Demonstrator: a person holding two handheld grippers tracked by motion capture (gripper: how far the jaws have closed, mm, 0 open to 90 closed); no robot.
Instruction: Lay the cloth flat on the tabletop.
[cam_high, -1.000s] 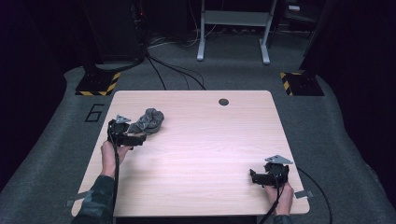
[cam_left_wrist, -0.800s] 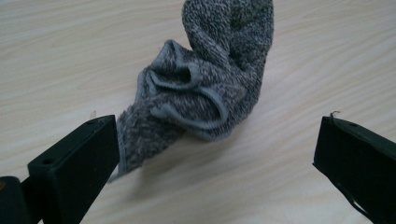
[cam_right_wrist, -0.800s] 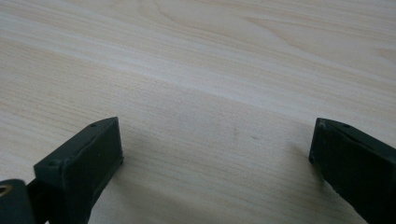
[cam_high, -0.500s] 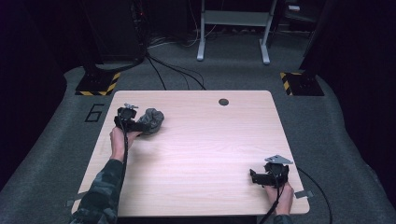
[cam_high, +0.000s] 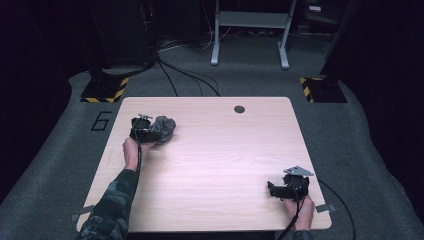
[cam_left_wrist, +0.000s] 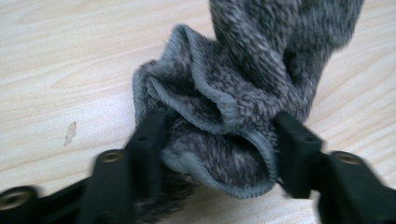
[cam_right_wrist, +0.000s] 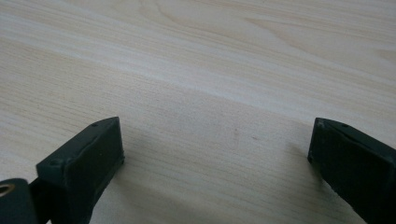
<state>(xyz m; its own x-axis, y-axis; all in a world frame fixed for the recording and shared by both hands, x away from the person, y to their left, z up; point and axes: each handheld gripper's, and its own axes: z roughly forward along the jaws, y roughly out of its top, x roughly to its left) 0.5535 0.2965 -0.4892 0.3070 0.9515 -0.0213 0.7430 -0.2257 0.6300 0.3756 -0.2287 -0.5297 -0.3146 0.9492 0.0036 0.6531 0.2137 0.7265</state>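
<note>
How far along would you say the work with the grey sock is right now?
Done: the left gripper has reached the sock. In hand: its jaws have just been closing and now pinch the bunched cuff. Left: lifting it off the table; the right gripper rests open.

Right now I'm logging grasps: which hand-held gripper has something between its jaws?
The left hand-held gripper: its jaws, just closing, squeeze the grey knitted cloth. The right hand-held gripper stands open over bare table.

The sock (cam_high: 163, 128) lies on the counter (cam_high: 215, 165) at its far left; the right tongs (cam_high: 272, 189) rest near right.
</note>
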